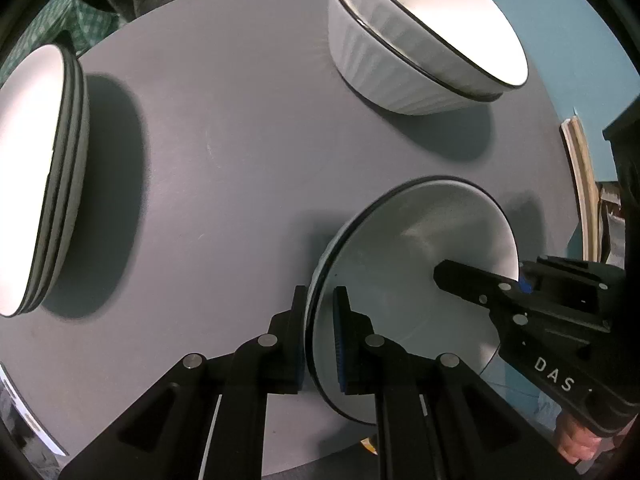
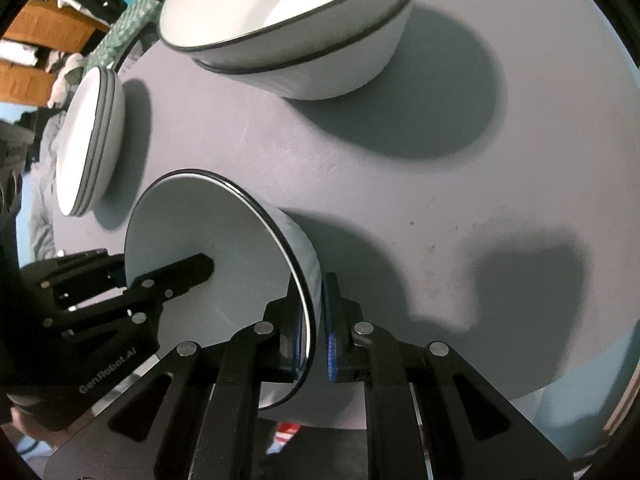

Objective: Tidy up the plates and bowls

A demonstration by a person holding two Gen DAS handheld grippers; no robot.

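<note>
A white bowl with a dark rim is held between both grippers over the near part of the round grey table. My left gripper is shut on one side of its rim, one finger inside and one outside. On the opposite rim my right gripper is shut the same way. I cannot tell whether the bowl touches the table. Two nested white bowls stand farther back. A stack of white plates lies at the left.
The table's edge curves close below the held bowl, with blue floor beyond it. A green checked cloth hangs past the far edge. Wooden shelves with clutter show at the upper left. A hand grips the right tool.
</note>
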